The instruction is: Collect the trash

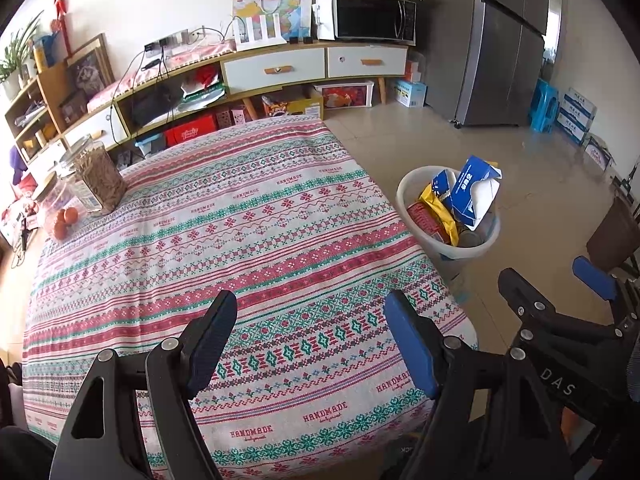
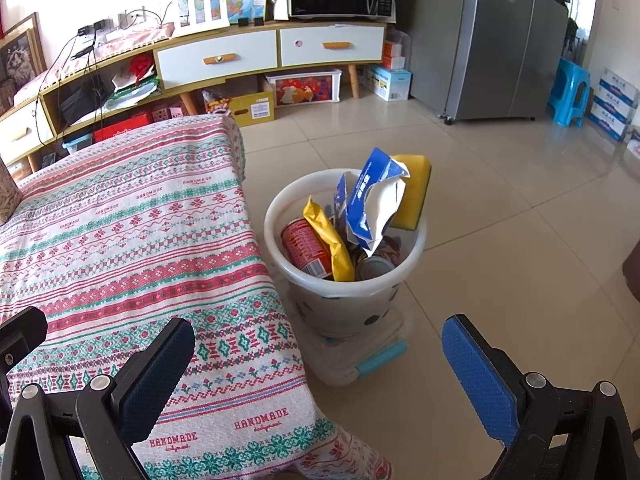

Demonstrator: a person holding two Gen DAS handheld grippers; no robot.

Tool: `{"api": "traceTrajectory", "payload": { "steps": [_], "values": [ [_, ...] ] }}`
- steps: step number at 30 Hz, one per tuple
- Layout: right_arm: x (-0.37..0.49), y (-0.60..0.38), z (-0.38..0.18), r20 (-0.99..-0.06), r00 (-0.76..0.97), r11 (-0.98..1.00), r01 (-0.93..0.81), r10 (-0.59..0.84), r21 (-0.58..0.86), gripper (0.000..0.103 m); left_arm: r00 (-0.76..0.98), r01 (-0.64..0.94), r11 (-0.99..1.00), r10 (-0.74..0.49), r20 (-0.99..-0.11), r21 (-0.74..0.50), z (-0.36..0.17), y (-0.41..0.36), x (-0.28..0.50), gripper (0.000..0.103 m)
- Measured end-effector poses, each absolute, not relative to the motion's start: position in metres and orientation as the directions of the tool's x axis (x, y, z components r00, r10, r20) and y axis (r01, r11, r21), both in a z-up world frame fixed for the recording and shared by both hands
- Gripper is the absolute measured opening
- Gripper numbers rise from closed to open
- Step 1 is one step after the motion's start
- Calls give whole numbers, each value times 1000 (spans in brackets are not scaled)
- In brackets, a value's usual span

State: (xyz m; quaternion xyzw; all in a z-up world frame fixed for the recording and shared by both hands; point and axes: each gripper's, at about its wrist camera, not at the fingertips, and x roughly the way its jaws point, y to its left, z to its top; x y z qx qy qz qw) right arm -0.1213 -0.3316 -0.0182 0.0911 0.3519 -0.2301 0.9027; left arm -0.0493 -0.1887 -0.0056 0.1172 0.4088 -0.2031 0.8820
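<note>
We hold both grippers empty over the near edge of the table (image 1: 248, 216), the left gripper (image 1: 312, 344) and the right gripper (image 2: 316, 380) each with fingers spread wide. The trash sits ahead of and beyond the right fingers, in the white bin (image 2: 280, 216) standing on the floor just beside the table's corner: a red can (image 2: 304, 250), a yellow wrapper (image 2: 332, 240), a torn blue-and-white carton (image 2: 372, 204) and a yellow sponge (image 2: 412, 192) poking above the rim. Nothing loose shows on the patterned cloth ahead of the left fingers; only a glass jar (image 1: 96, 176) and oranges (image 1: 64, 220) stand far beyond them. We judge the carton and wrapper light and crushable, best pinched at an upper edge; the sponge soft, and the can stiff and slippery, to be taken across its body.
</note>
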Motion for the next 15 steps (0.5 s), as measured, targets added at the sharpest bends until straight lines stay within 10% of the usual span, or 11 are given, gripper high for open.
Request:
{"api": "traceTrajectory", "payload": {
  "steps": [15],
  "values": [
    [-121, -333, -19, -678, 645, 878, 479, -352, 0, 102, 581, 455, 889, -263, -770, 40, -7, -188, -48, 79]
  ]
}}
